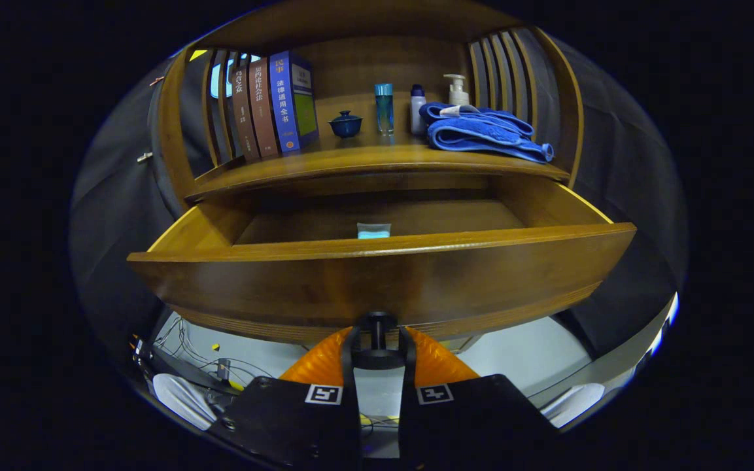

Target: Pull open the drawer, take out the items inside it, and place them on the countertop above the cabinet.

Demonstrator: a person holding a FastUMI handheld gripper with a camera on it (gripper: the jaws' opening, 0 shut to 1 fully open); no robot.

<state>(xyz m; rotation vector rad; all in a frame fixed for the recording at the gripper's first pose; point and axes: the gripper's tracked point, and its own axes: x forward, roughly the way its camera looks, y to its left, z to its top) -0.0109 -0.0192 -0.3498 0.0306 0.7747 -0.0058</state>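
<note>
The 1 camera rides on the gripper (377, 343) and looks forward along its 2 fingers (324, 366), which rise from the bottom of the view and close around a dark knob (377, 322) on the drawer front (383, 281). It sits low and very near that front, level with its lower edge, and tilts slightly upward, so it sees over the front's top rim into the open drawer and on to the countertop (363, 160) behind and above (books, bottles and a folded towel stand there). Below the drawer, on either side of the fingers, a strip of pale floor (520, 353) shows.
</note>
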